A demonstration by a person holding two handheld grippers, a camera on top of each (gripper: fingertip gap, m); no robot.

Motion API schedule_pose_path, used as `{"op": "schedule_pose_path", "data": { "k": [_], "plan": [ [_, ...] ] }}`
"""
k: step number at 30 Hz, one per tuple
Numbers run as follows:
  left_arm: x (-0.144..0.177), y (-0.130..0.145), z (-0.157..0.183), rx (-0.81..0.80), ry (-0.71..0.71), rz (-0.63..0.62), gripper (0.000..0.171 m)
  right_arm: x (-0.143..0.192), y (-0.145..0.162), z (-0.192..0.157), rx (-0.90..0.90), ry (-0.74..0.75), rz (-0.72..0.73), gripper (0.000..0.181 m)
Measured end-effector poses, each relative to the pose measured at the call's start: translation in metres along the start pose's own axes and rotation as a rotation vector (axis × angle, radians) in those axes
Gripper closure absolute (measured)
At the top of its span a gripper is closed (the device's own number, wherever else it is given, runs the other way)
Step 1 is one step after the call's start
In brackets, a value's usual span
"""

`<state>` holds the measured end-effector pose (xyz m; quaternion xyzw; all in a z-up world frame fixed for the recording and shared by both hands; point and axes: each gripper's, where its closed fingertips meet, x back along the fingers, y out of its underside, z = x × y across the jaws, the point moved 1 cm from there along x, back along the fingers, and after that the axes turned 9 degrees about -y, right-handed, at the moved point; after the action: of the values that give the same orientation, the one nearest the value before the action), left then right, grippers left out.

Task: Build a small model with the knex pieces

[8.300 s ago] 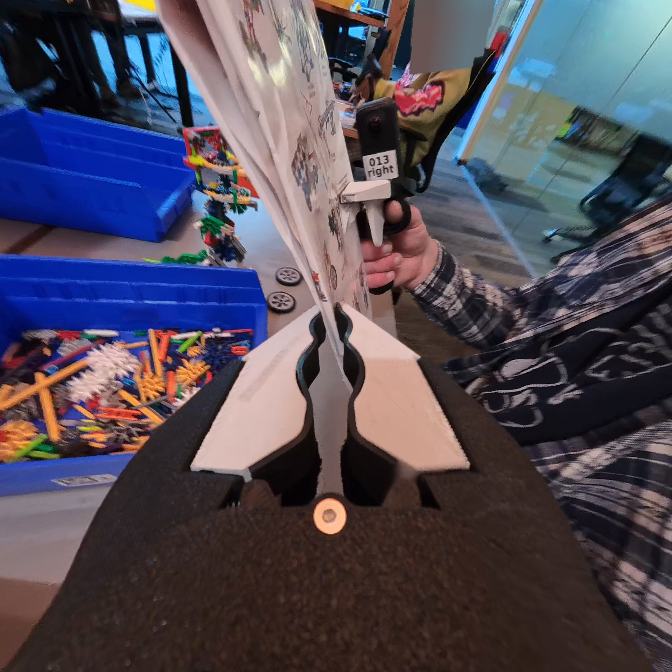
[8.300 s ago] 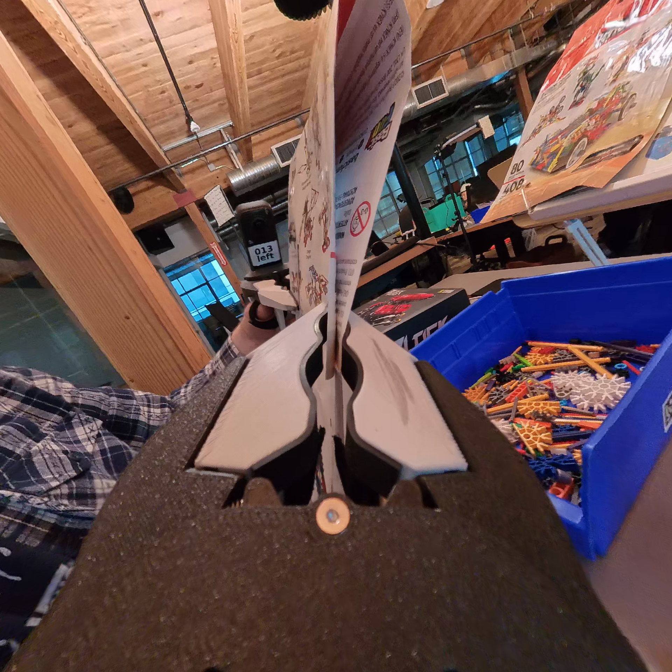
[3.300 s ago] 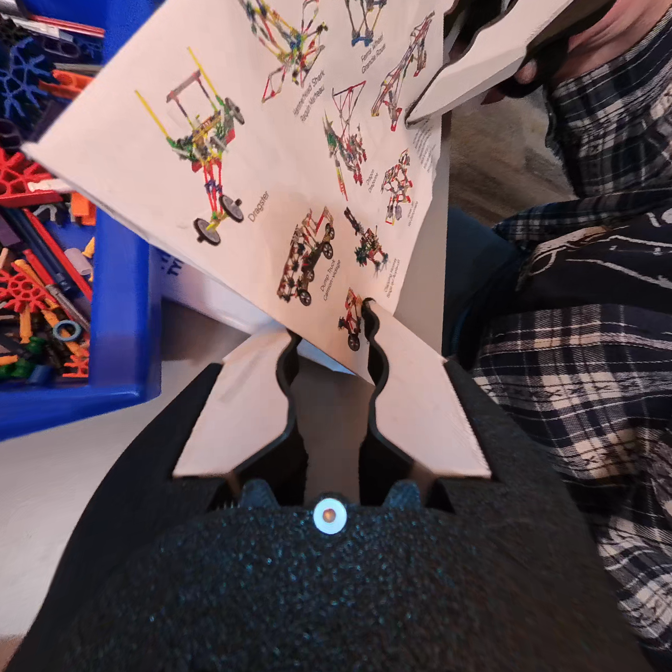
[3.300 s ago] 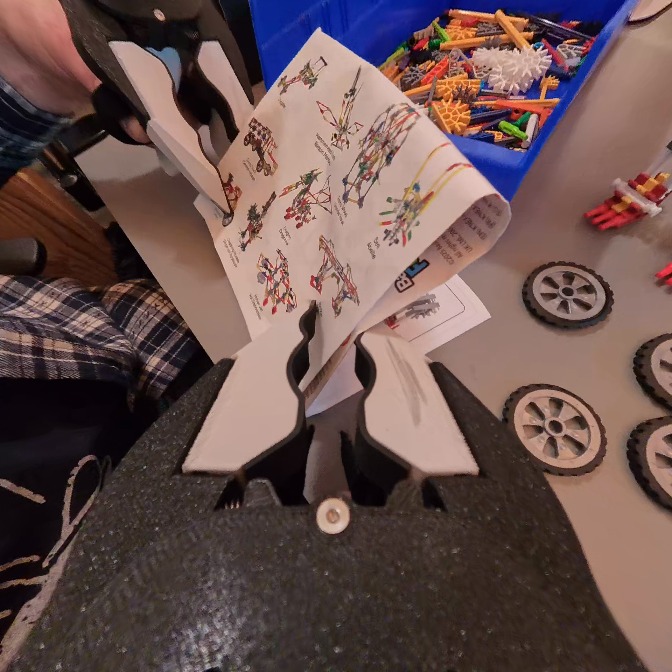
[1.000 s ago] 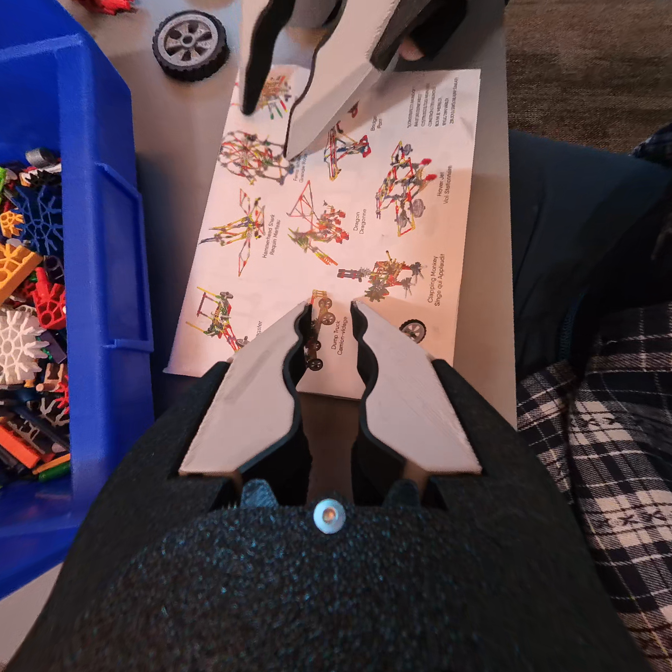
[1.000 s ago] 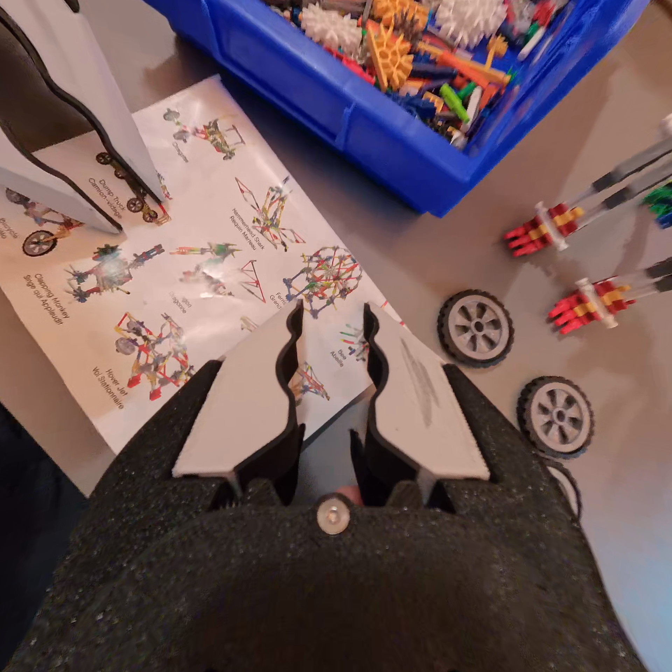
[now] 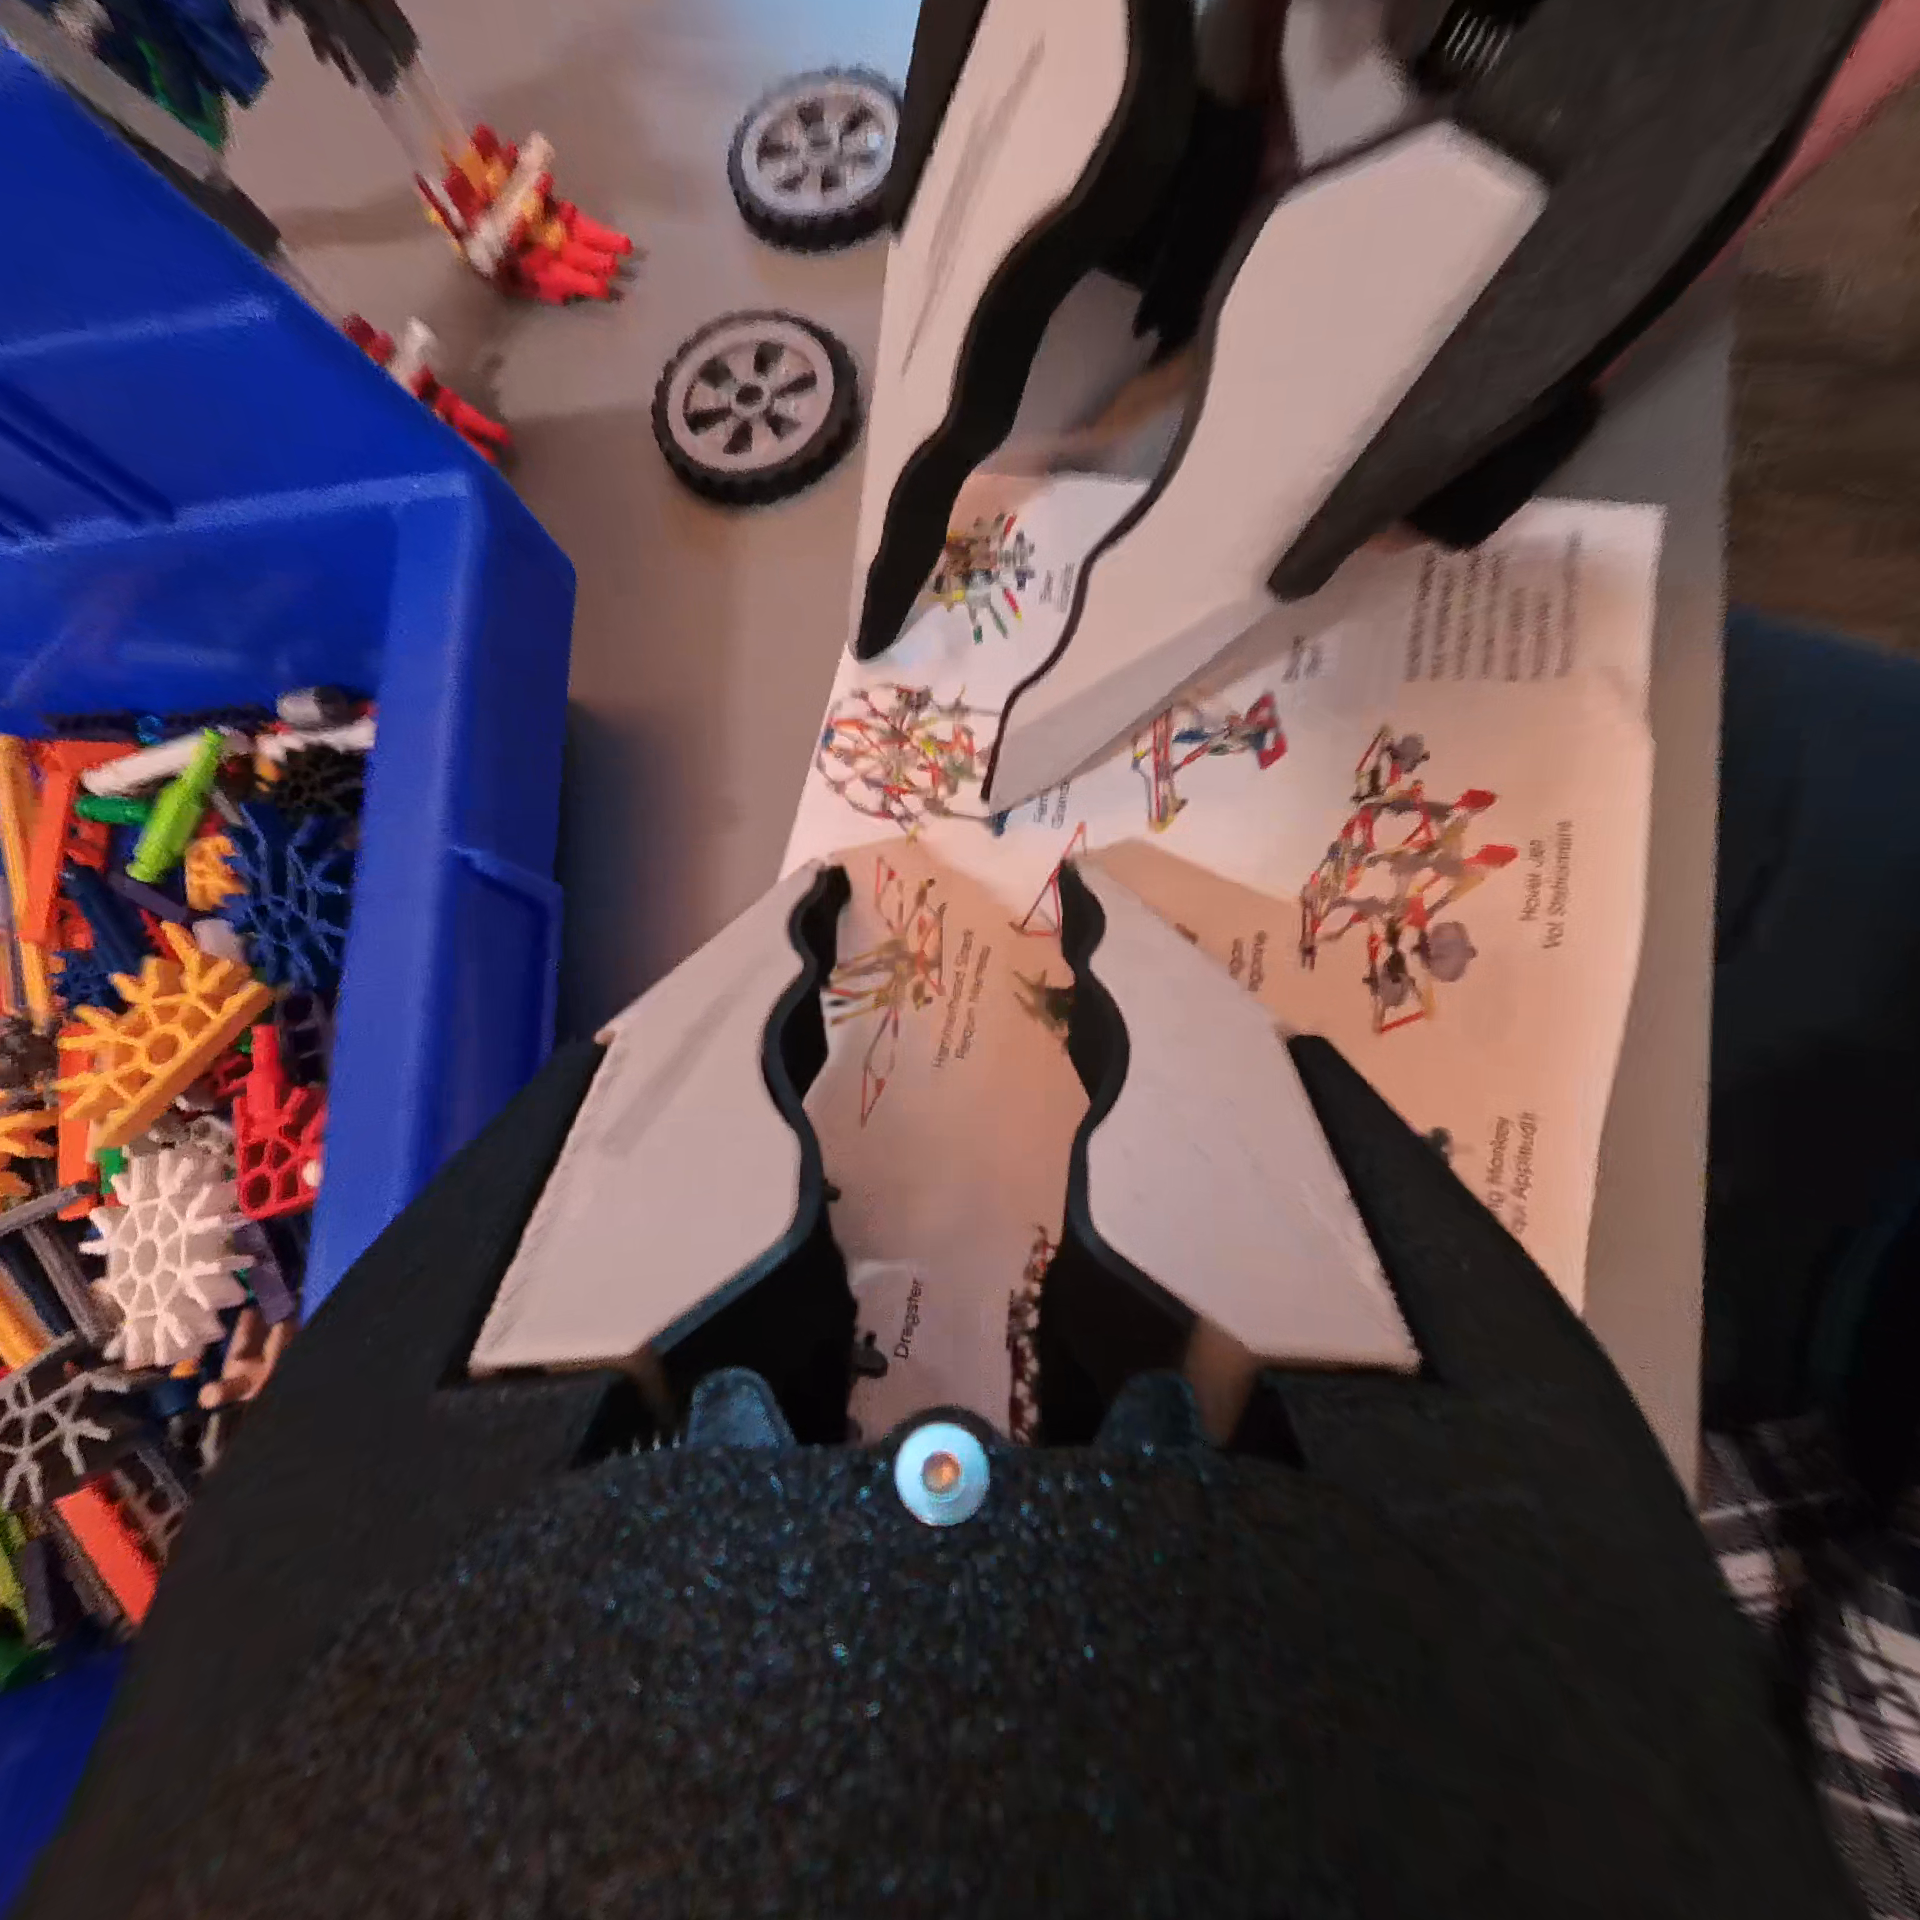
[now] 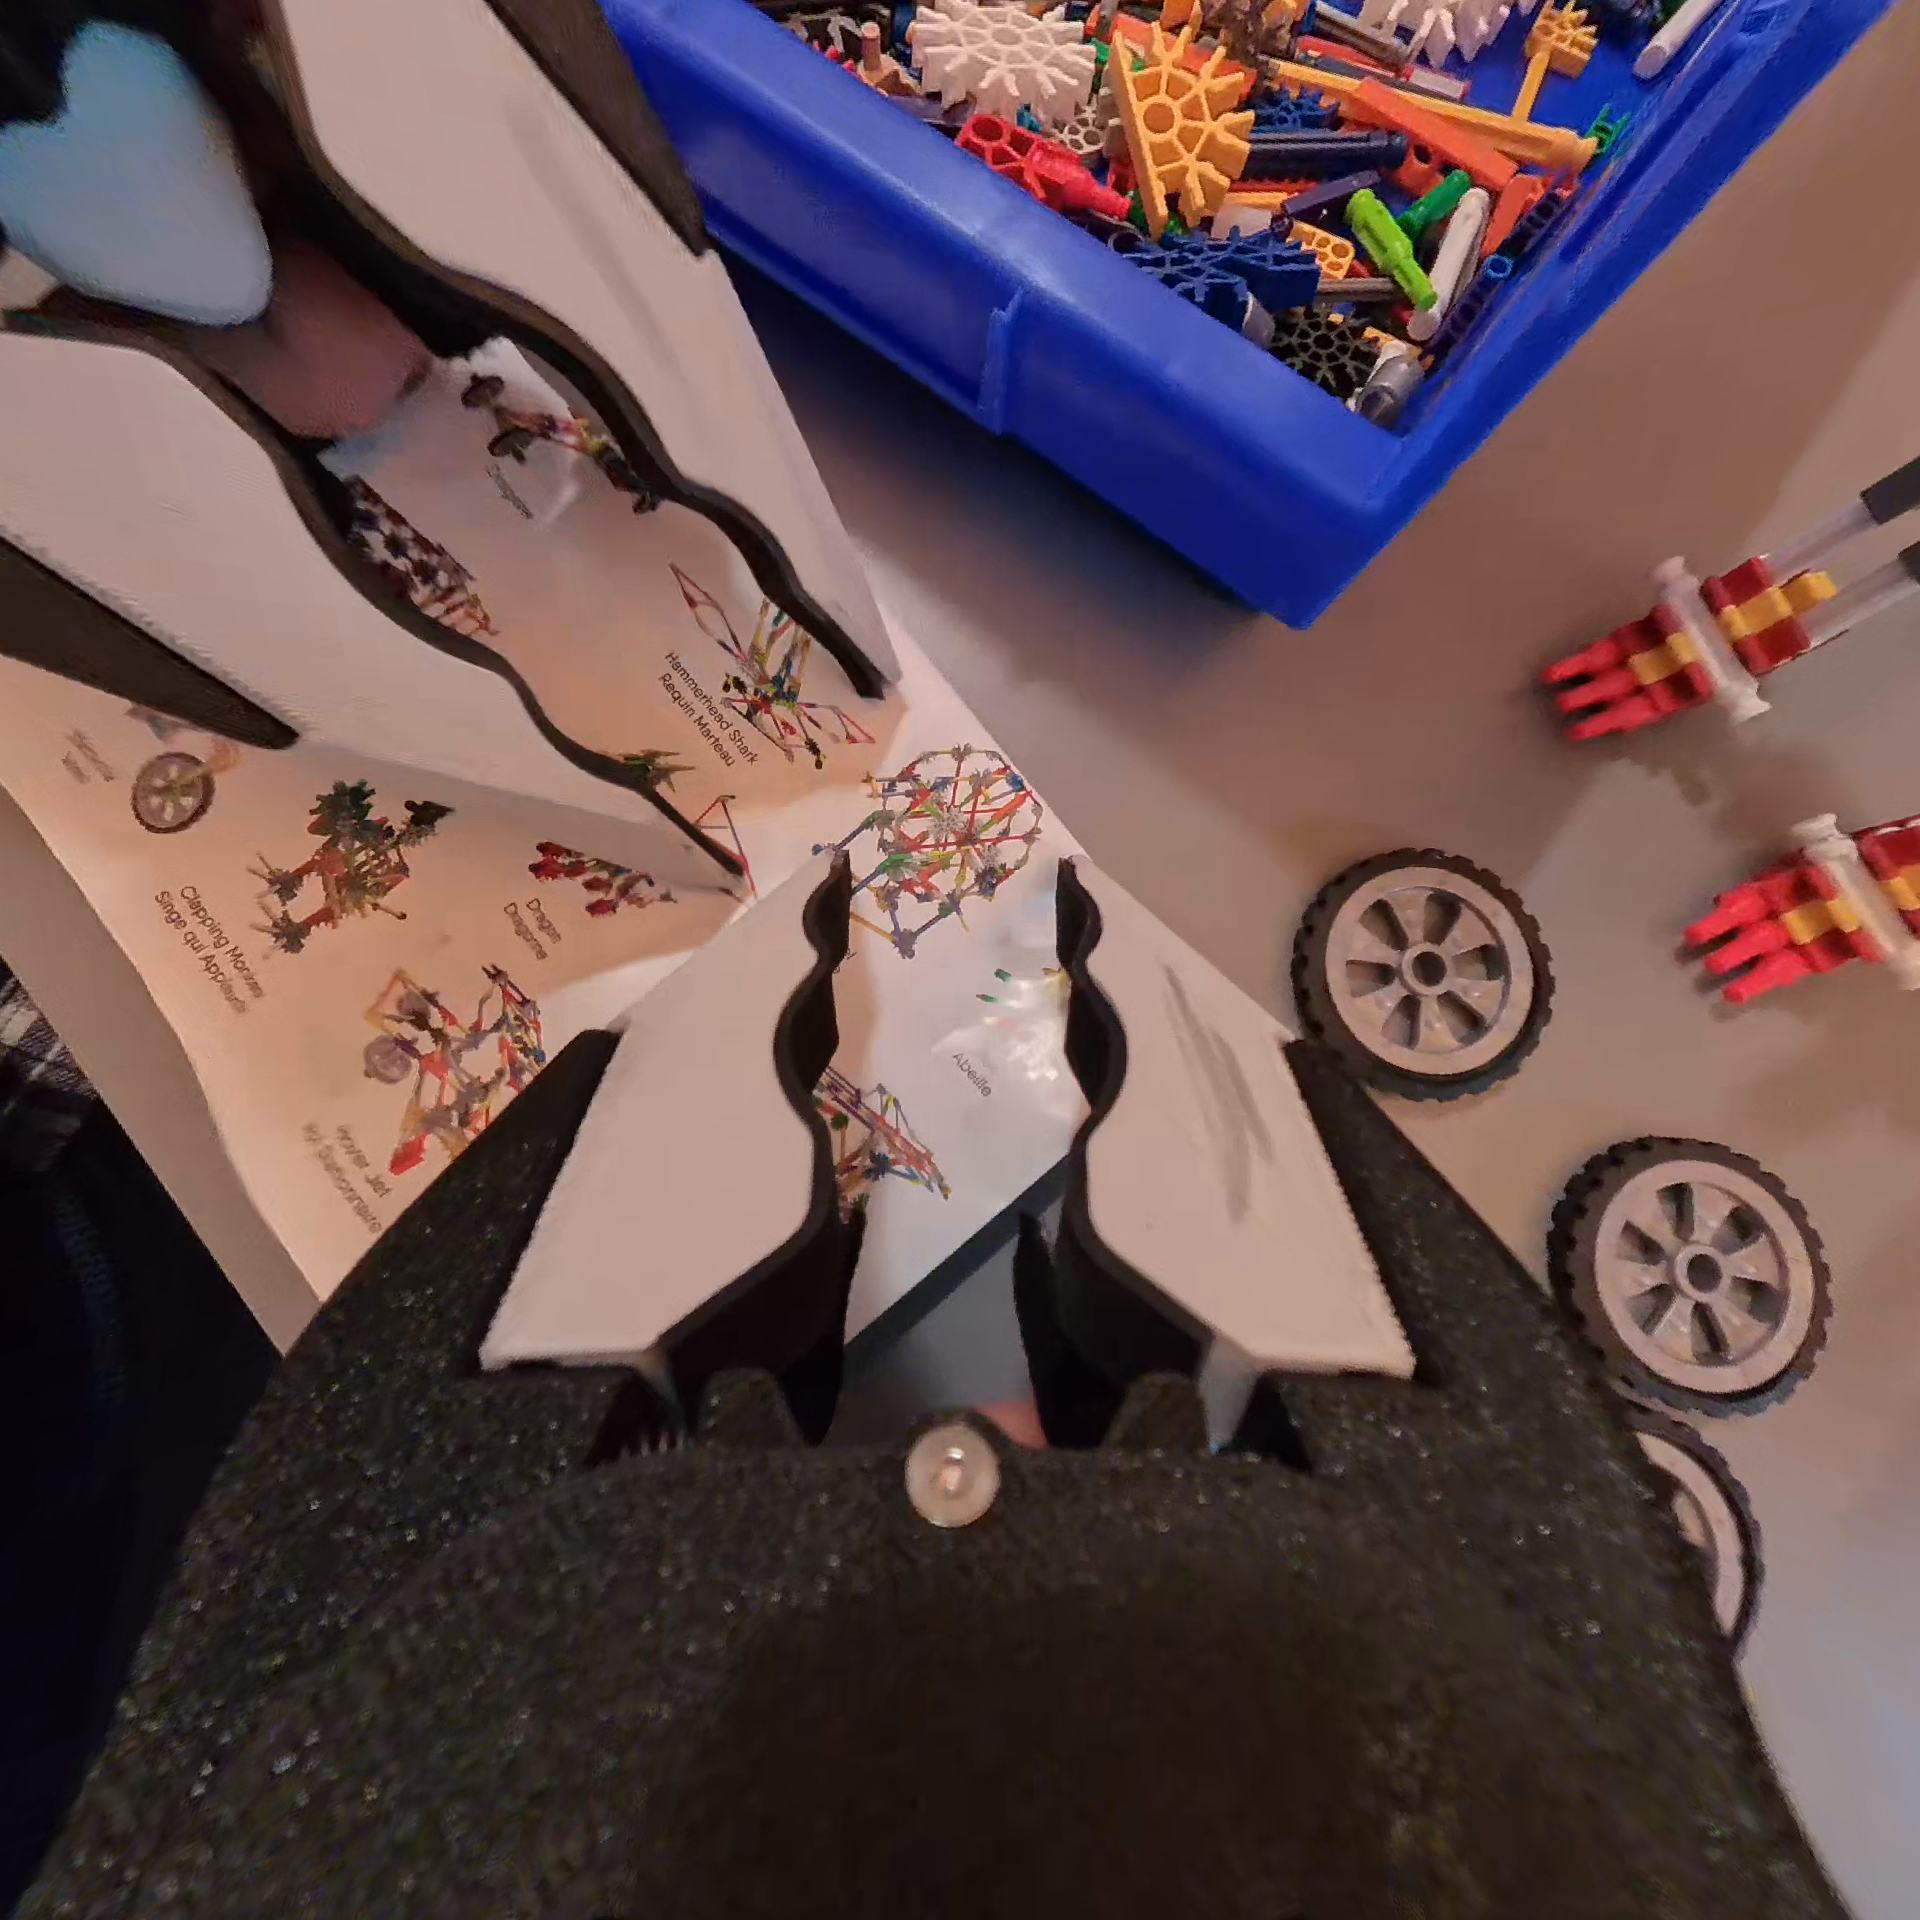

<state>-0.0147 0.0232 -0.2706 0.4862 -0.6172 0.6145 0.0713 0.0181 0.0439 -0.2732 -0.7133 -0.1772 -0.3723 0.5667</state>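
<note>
A printed instruction sheet (image 7: 1455, 810) with small coloured model pictures lies flat on the grey table; it also shows in the right wrist view (image 8: 343, 935). My left gripper (image 7: 945, 883) is open and empty, close over the sheet's middle. My right gripper (image 8: 951, 873) is open and empty over the sheet's far corner. Each gripper shows in the other's view, the right one (image 7: 935, 727) and the left one (image 8: 810, 790), their tips close together above the paper.
A blue bin (image 7: 312, 520) full of several coloured construction pieces stands left of the sheet, also in the right wrist view (image 8: 1039, 312). Grey toy wheels (image 8: 1423, 971) (image 8: 1688, 1273) and red-and-yellow rod assemblies (image 8: 1673, 655) lie beside it. A plaid sleeve (image 7: 1849, 1621) is at the table edge. The grippers are tip to tip, or close to it.
Both grippers held the sheet upright, then lowered it flat onto the table and let go. Over the last second both opened wider and moved closer together over the paper.
</note>
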Motion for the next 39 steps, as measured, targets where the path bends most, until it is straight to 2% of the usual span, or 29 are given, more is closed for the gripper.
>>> {"op": "schedule_pose_path", "data": {
  "k": [9,12,15,18,21,30,32,35,39],
  "plan": [
    [-0.001,0.002,0.002,0.099,0.062,-0.017,0.132,0.009,-0.002,-0.002,-0.023,-0.002,0.053,0.142],
    [-0.001,0.001,0.002,0.101,0.063,-0.025,0.132,0.009,0.006,0.005,-0.027,0.04,0.029,0.154],
    [-0.001,0.001,0.002,0.101,0.066,-0.023,0.132,0.012,0.007,0.006,-0.047,0.018,0.019,0.155],
    [-0.001,0.001,0.002,0.101,0.065,-0.023,0.132,0.022,0.004,0.015,-0.024,0.102,0.011,0.161],
    [-0.001,0.001,0.002,0.1,0.066,-0.023,0.132,0.015,0.014,0.017,-0.026,0.117,-0.021,0.166],
    [0.012,0.005,0.009,0.046,0.081,-0.046,0.126,0.016,0.014,0.017,-0.028,0.113,-0.024,0.165],
    [0.011,0.01,0.009,0.044,0.069,-0.045,0.126,0.019,0.012,0.012,-0.033,0.091,-0.006,0.158],
    [0.011,0.01,0.008,0.07,0.092,-0.04,0.126,0.027,0.007,-0.005,-0.003,0.039,0.015,0.158],
    [0.011,0.01,0.009,0.051,0.103,-0.049,0.126,0.024,0.025,-0.016,0.033,0.033,-0.075,0.16]
  ]
}}
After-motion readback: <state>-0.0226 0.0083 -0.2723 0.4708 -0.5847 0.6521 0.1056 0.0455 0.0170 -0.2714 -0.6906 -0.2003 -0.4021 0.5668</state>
